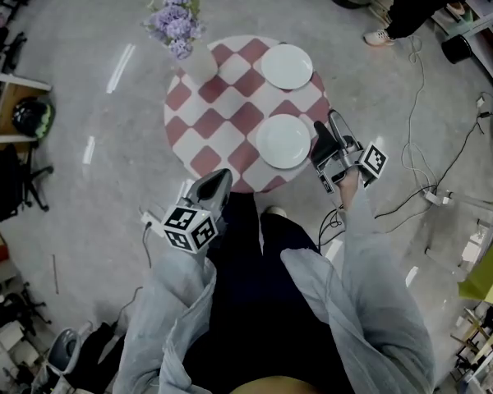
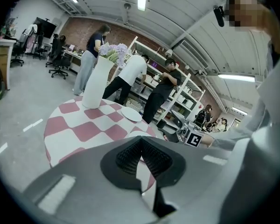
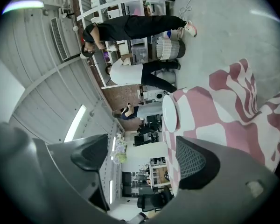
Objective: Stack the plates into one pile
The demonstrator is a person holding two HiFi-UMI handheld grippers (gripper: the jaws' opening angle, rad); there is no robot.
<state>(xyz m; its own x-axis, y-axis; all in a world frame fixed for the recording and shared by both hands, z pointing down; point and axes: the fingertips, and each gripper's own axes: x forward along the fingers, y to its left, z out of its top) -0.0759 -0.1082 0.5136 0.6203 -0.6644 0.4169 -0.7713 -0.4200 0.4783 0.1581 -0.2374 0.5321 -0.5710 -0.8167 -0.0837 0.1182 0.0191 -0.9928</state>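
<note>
White plates lie apart on the table [image 1: 181,130], with the right gripper [image 1: 327,126] nearest them.

Jaws spread and empty, the right gripper hangs at the table's near-right edge. The near plate [image 1: 283,141] lies flat just to its left and the far plate [image 1: 287,66] sits towards the table's back edge. The left gripper [image 1: 220,177], clenched on nothing, is at the table's near edge. Whether a jaw touches the plate's rim is unclear.

We see a round table w/ pink-and-white check cloth [image 1: 230,117], a white vase [image 1: 199,62] near its far-left edge w/ purple flowers [image 1: 177,19]. Cables [image 1: 431,195] trail on the floor at right. Bkgd: ppl [image 2: 130,76] bent at shelving [image 2: 186,85], office chairs [image 2: 60,62] far left
</note>
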